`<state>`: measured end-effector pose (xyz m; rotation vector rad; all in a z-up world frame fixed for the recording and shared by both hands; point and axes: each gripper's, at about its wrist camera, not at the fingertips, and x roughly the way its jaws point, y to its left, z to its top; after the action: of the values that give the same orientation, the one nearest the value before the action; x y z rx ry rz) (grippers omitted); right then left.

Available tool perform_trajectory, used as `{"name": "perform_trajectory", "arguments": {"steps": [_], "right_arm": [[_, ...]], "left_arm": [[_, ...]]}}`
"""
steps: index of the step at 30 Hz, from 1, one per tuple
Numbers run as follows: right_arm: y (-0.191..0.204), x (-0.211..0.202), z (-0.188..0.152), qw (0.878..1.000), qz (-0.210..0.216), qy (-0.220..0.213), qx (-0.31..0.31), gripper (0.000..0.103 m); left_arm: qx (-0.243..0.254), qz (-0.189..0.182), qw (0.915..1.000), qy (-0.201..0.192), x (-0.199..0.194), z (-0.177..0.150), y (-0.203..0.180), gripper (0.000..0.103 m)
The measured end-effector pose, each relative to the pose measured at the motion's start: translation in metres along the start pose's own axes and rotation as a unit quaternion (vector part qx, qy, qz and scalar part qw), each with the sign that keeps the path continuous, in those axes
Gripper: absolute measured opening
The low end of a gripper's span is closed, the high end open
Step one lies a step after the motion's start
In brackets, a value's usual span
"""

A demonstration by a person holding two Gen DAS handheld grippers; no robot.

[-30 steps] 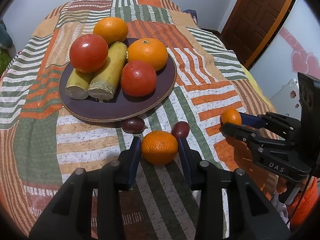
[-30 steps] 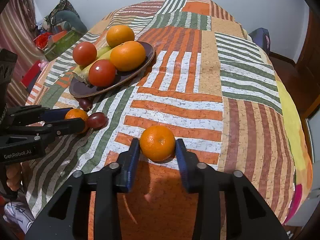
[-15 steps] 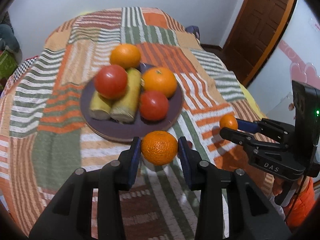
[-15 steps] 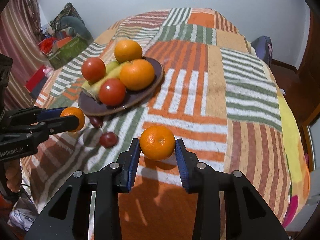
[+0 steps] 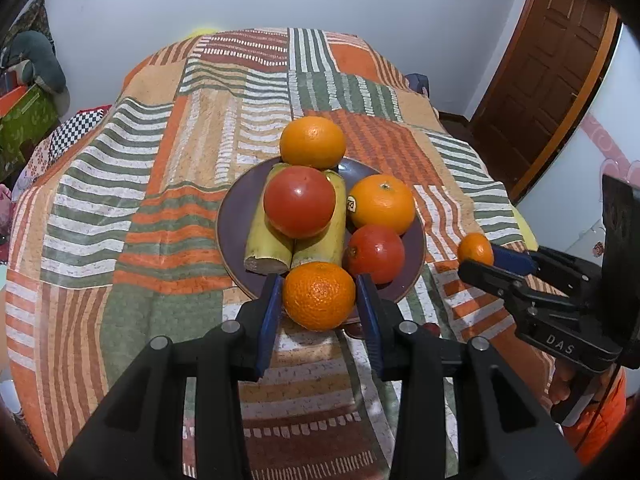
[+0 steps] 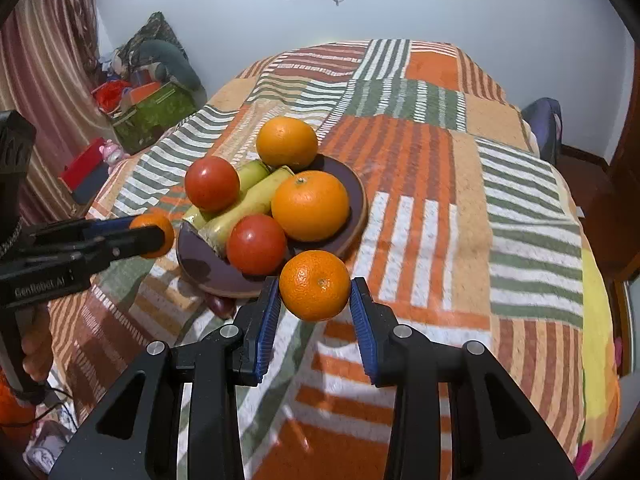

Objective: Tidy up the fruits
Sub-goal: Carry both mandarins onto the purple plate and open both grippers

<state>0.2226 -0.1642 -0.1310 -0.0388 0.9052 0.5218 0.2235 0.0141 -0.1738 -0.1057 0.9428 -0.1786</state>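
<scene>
Mandarins, two, each clamped in a gripper above the striped blanket [image 5: 168,216].
Left gripper [image 5: 320,300] grips one mandarin [image 5: 319,295], right gripper [image 6: 314,292] another [image 6: 314,285], near a plate [image 5: 236,216] holding two oranges, two tomatoes, two cane pieces.

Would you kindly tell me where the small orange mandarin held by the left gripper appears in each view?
Left wrist view: small orange mandarin at bottom centre, between the left gripper's blue fingers.
Right wrist view: same mandarin at the left edge, near the plate's rim.
Shared landmark: dark purple round plate piled with fruit.
</scene>
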Motion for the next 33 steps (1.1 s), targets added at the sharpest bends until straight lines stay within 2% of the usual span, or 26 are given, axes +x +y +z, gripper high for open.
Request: {"name": "perform_trajectory", "arguments": {"steps": [12, 25, 33], "right_arm": [[0.003, 0.033, 0.012, 1.000, 0.004, 0.022, -0.009, 0.033], [0.001, 0.038, 0.014, 0.999, 0.006, 0.030, -0.008, 0.033], [0.003, 0.030, 0.015, 1.000, -0.003, 0.025, -0.012, 0.041]], "left_arm": [[-0.007, 0.005, 0.9997, 0.024, 0.028, 0.000, 0.012, 0.038], [-0.010, 0.005, 0.9994, 0.033, 0.039, 0.000, 0.015, 0.038], [-0.009, 0.002, 0.9996, 0.027, 0.026, -0.001, 0.015, 0.040]]}}
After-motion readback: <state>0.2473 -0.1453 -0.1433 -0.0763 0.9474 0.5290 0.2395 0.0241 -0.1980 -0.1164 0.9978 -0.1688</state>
